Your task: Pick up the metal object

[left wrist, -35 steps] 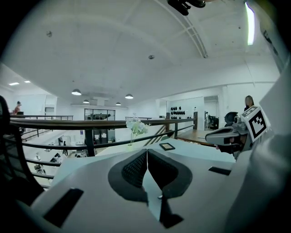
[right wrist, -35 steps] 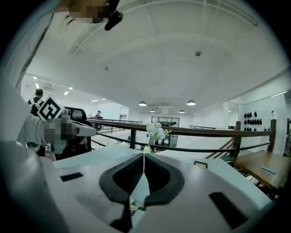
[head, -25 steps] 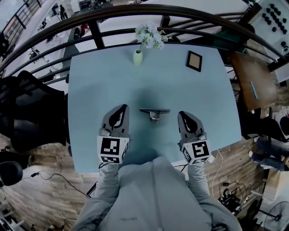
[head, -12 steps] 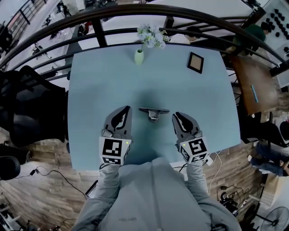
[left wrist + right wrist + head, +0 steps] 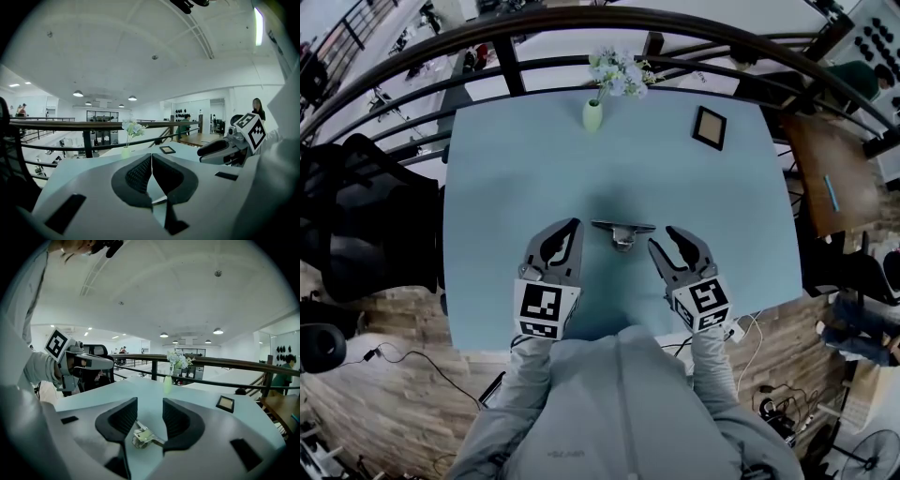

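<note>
At centre frame, we reach for the metal object on the desk. Our right tool has just been spreading its jaws, with nothing between them, and must straddle it next. Our left tool is pinched together, empty.

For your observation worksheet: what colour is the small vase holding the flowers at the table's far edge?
The vase is pale green, seen best in the head view.

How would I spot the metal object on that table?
On the pale blue table, the metal object lies near the middle, toward the person. Unlike the vase and picture frame at the far edge, it is a shiny flat bar on a stub.
</note>
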The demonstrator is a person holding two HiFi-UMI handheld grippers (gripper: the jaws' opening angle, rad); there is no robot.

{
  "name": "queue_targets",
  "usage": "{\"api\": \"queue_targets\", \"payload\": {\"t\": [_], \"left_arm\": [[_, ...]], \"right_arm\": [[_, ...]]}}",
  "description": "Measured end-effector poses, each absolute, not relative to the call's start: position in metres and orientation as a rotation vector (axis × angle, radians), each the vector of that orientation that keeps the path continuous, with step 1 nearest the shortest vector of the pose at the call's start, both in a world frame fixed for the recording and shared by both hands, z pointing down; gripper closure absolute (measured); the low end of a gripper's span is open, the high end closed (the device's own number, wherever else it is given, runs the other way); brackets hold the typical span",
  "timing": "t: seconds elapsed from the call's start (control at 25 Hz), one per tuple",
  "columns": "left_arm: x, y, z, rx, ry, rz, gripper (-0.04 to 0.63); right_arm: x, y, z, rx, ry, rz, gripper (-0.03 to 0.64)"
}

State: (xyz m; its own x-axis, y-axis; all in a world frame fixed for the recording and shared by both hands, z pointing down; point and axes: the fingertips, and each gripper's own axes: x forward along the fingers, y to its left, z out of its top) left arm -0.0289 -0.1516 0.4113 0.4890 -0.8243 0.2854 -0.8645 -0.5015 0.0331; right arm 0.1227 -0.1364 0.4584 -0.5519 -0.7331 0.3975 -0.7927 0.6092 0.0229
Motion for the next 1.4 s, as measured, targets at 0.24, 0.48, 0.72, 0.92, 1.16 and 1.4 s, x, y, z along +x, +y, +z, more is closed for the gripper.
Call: {"api": "queue_targets", "payload": {"t": [0.24, 0.48, 0.72, 0.92, 1.16, 1.4], "left_arm": [[-0.027, -0.149, 0.426, 2.542, -1.431, 0.365, 0.568], [-0.027, -0.151, 0.441, 2.521, -1.399, 0.376, 0.568], [-0.025, -0.152, 0.453, 2.513, -1.364, 0.396, 0.568], [-0.026, -0.154, 0.460, 2.502, -1.344, 0.409, 0.568], [-0.031, -0.157, 0.471, 2.502, -1.317, 0.432, 0.568], [-0.027, -0.157, 0.478, 2.496, -1.294, 0.449, 0.568]], "right_arm": [[0.109, -0.139, 0.473, 1.137, -2.447, 0.198, 0.432], [0.093, -0.141, 0.500, 1.036, -2.407, 0.208, 0.388], [0.081, -0.136, 0.538, 0.885, -2.331, 0.155, 0.383], [0.077, -0.134, 0.568, 0.787, -2.254, 0.095, 0.383], [0.069, -0.140, 0.596, 0.706, -2.191, 0.034, 0.383], [0.072, -0.148, 0.613, 0.673, -2.148, -0.033, 0.383]]}}
